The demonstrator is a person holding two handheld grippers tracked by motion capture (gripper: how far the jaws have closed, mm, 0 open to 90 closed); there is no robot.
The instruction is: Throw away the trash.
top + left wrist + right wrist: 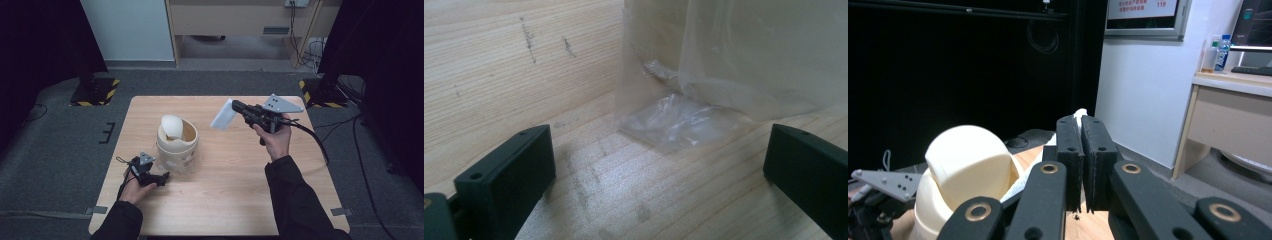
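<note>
While the right gripper (234, 105) is raised above the far right part of the table (235, 200), its jaws are pressed together on a white sheet (223, 116), which hangs from them toward the table's far edge; in the right gripper view the two black pads meet with a sliver of white (1079, 114) showing above them. Left of centre on the table stands a cream bin (177, 142) with a domed swing lid (172, 126), wrapped low down in clear plastic film (186, 162). The left gripper (165, 176) rests on the table just beside the bin's near side, its jaws spread wide and holding nothing; in the left gripper view the crumpled clear plastic film (684, 117) lies on the wood ahead of and between the two jaws, not touched by either
</note>
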